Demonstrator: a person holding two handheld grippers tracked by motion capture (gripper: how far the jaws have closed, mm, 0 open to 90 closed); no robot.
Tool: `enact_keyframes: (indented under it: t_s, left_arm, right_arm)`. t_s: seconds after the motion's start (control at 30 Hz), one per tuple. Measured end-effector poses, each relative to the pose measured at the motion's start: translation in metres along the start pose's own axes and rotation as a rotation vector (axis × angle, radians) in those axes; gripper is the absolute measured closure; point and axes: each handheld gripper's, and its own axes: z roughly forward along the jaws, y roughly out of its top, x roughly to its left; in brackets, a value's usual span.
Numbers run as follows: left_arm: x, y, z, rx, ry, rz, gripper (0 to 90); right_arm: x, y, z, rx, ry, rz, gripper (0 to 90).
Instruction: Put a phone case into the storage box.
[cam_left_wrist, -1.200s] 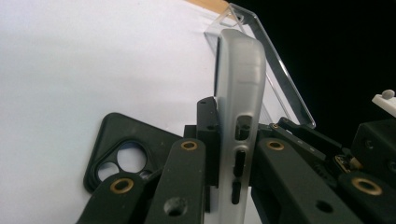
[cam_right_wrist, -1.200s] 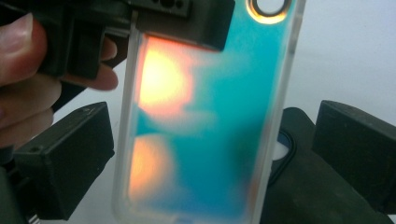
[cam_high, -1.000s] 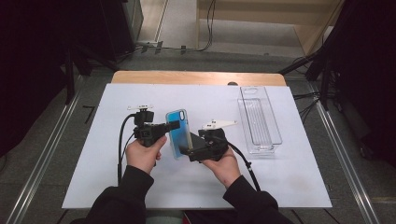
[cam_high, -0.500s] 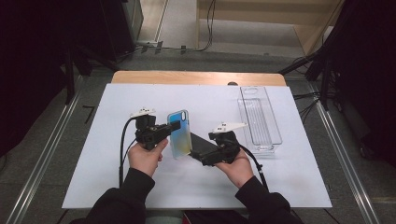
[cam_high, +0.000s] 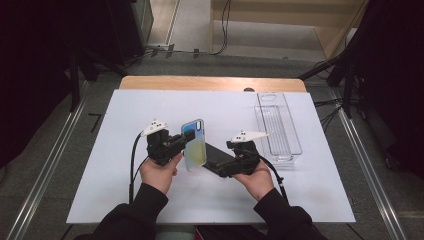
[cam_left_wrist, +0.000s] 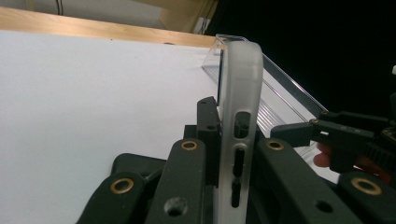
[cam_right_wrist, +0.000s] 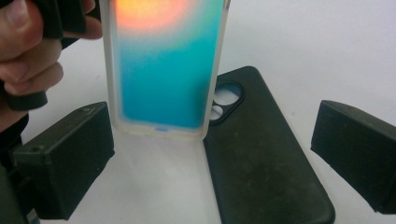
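Observation:
My left gripper (cam_high: 184, 143) is shut on a translucent phone case (cam_high: 194, 145) that fades from blue to yellow, and holds it upright on its edge above the white table. In the left gripper view its frosted side (cam_left_wrist: 238, 93) rises between the two jaws. A black phone case (cam_high: 216, 157) lies flat on the table just right of it. My right gripper (cam_high: 222, 164) points left at the black case with its jaws wide apart. In the right gripper view the black case (cam_right_wrist: 261, 163) lies between the fingers (cam_right_wrist: 65, 158), untouched, and the coloured case (cam_right_wrist: 163, 65) stands behind it.
A clear plastic tray (cam_high: 277, 125) stands at the right of the white table sheet (cam_high: 125, 105); the left gripper view shows it (cam_left_wrist: 280, 93) behind the held case. A wooden table edge (cam_high: 210, 83) runs along the back.
My right hand has drawn back to the right, away from the upright case, and more of the black case shows. The left hand has stayed where it was, still gripping.

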Motion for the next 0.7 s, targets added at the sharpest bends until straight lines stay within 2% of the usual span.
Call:
enact_keyframes:
  t_s: [0.07,0.23,0.37,0.53,0.7]
  left_arm:
    - [-0.002,-0.001,0.000,0.001,-0.003,0.008,85.7]
    - [-0.005,-0.003,0.002,0.005,-0.012,-0.007,85.7]
    - [-0.006,-0.004,0.001,-0.011,-0.011,-0.013,85.7]
    - [-0.011,-0.006,0.000,-0.018,-0.017,-0.009,85.7]
    - [-0.014,-0.009,0.003,-0.004,-0.023,-0.014,85.6]
  right_arm:
    - [0.003,0.002,-0.002,-0.020,-0.025,0.016,0.0]
    - [0.009,0.006,-0.006,-0.063,-0.068,0.025,0.0]
    - [0.013,0.009,-0.005,-0.075,-0.100,0.044,0.0]
    - [0.019,0.010,0.000,-0.073,-0.080,0.058,0.0]
    - [0.025,0.012,0.002,-0.073,-0.068,0.065,0.0]
